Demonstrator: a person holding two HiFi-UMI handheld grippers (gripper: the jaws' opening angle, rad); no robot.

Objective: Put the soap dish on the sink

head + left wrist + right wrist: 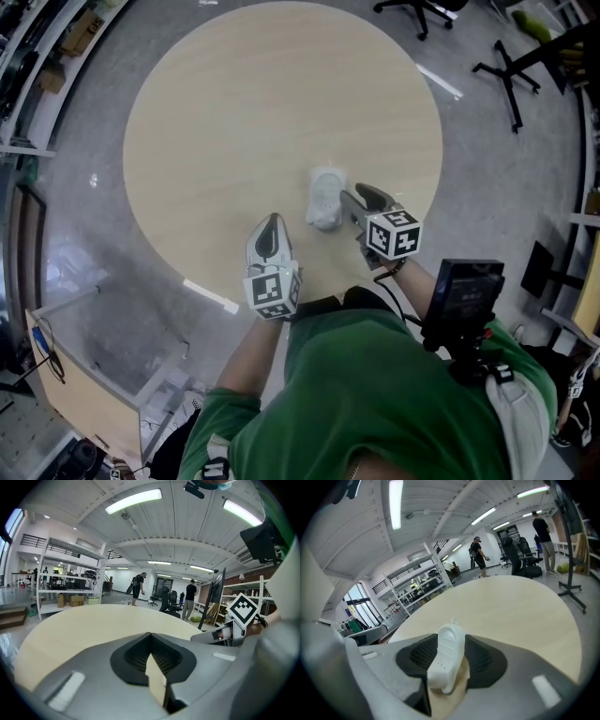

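Observation:
A small white moulded piece [325,197], the toy sink, lies on the round wooden table [234,112]. I cannot separate a soap dish from it. My right gripper [354,195] stands just to its right, jaws open. In the right gripper view the white piece [446,660] shows in the gap between the pads, and the pads do not press on it. My left gripper [272,223] rests near the table's front edge, left of the white piece, apart from it. Its jaws [151,637] are shut with nothing in them.
Office chairs [417,9] [511,70] stand on the grey floor behind the table. A clear box [84,375] sits at the lower left. Shelving [70,590] and people walking [137,588] are far off. The table edge is close under both grippers.

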